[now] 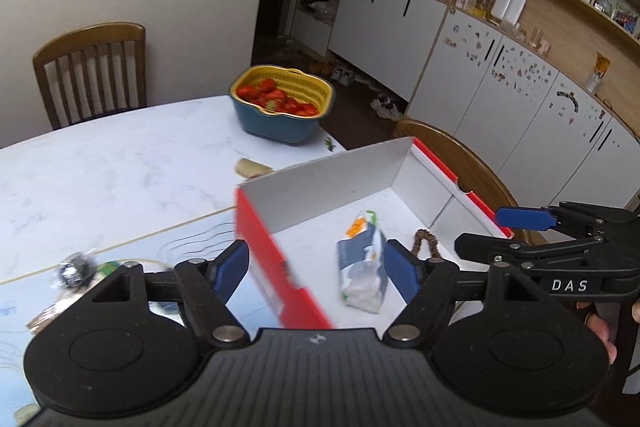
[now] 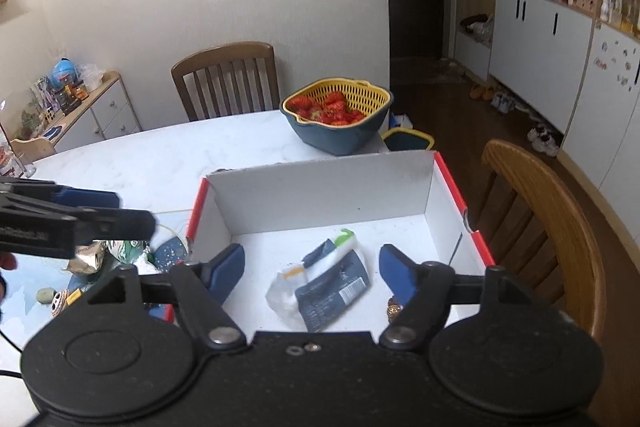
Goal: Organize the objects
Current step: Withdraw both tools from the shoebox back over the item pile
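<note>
left gripper (image 1: 316,269): jaws wide, nothing between the pads; hangs over the near left wall of the box, lower centre of the left wrist view.
right gripper (image 2: 312,273): jaws wide, holding nothing; hangs over the box interior, lower centre of the right wrist view.
box (image 2: 320,187): red outside, white inside, open top, on the bench at its right edge.
packet (image 2: 332,291): dark blue and white pouch, lies flat on the box floor, roughly mid-box; in the left wrist view (image 1: 362,267) it sits just left of the right pad.
beads (image 1: 426,245): brown string on the box floor, right of the packet, near the right wall.
basket (image 2: 340,111): yellow strainer in a blue bowl, full of strawberries, far edge of the bench, behind the box and apart from it.
clutter (image 2: 92,259): foil wrappers and small bits on the bench left of the box, outside it; blurred in the left wrist view.
chair (image 2: 552,227): wooden, right of the box.
</note>
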Tool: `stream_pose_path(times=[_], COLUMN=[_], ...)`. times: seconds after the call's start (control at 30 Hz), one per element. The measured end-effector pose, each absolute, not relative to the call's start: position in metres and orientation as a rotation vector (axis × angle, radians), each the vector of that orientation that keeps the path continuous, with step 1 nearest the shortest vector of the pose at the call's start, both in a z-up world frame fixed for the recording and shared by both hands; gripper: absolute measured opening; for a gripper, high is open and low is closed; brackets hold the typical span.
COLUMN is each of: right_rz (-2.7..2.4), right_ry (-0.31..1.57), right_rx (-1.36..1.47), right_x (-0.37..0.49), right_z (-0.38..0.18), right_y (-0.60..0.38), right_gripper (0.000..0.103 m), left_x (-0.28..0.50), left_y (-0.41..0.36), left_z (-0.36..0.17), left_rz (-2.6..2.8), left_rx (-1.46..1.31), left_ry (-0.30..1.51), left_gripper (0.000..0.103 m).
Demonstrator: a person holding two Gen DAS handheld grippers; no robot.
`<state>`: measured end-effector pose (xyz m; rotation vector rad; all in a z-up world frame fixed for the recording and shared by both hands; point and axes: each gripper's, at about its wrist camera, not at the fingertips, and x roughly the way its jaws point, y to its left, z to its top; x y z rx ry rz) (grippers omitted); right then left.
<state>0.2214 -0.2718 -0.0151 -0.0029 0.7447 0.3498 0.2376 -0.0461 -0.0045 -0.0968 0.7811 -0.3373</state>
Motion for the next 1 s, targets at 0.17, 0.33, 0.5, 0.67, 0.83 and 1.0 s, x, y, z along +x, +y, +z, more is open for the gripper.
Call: stream_pose_path(times=[0.17, 0.33, 0.5, 0.67, 0.83, 1.0], right_rz=[0.336, 0.334, 0.356, 0.378, 0.396, 0.403], right_ry=[0.727, 0.713, 0.706, 0.715, 0.741, 0.778], right_rx=[0.000, 0.019, 0.049, 0.051, 0.054, 0.036], right_x=[0.206, 0.190, 0.174, 0.160, 0.151, 0.146], right_z=[-0.011, -0.009, -0.011, -0.020, -0.037, -0.059], right_y=[-0.251, -0.229, -0.204, -0.173, -0.142, -0.115], right_gripper=[0.083, 0.090, 0.098, 0.101, 0.102, 0.102], left_x=[0.220, 0.202, 0.186, 0.172, 0.167, 0.161], left_y=[-0.006, 0.034, 0.071, 0.109, 0.143, 0.174], left_z=[0.001, 0.002, -0.002, -0.010, -0.025, -0.042], left_rz=[-0.307, -0.269, -0.247, -0.222, -0.215, -0.196], left_rx=[-0.120, -0.110, -0.110, -0.127, -0.168, -0.197], left_ry=[0.755, 0.728, 0.719, 0.703, 0.725, 0.733], left_gripper=[0.081, 0.083, 0.083, 0.087, 0.097, 0.102])
